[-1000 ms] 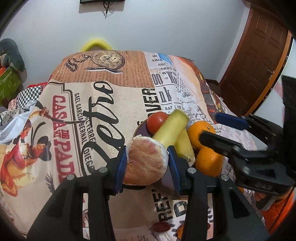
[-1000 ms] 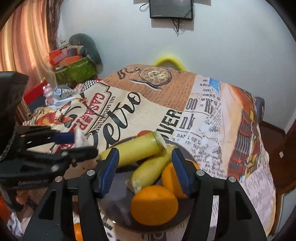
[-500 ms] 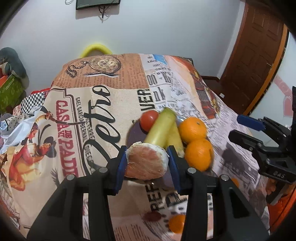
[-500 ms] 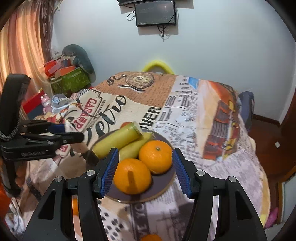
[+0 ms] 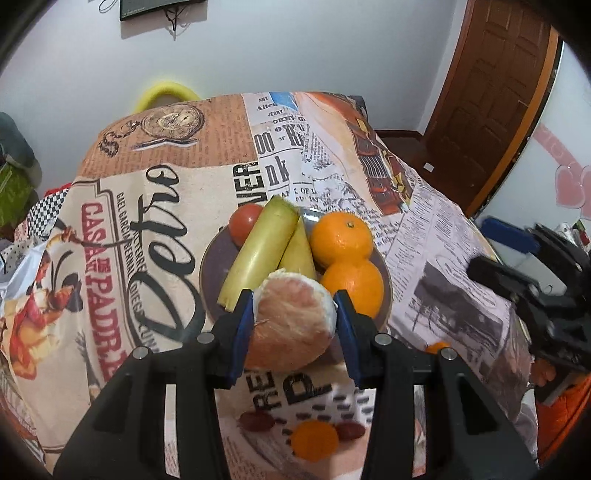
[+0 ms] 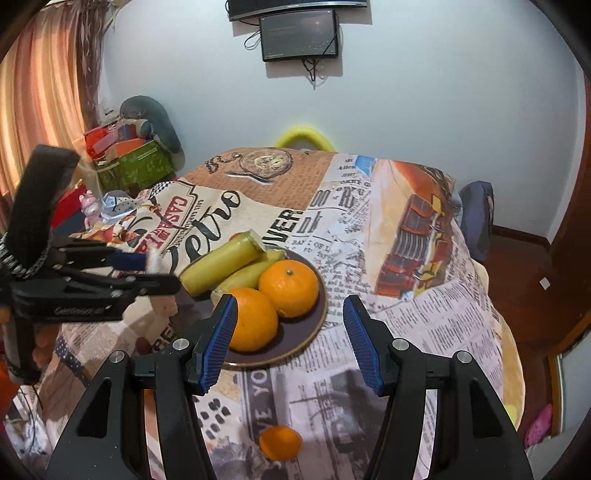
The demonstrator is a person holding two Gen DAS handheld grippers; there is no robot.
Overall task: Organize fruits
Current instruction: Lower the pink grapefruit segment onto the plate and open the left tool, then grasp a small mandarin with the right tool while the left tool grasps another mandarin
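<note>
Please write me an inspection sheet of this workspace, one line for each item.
Surface: table under printed cloth.
Job's things: plate holds two oranges, banana pieces, tomato; small orange and two dark red fruits lie loose on the cloth.
Clutter: green box.
Grippers: left gripper shut on peeled fruit; right gripper open, empty.
Cables: wires under wall screen.
Surroundings: curtain, door.
</note>
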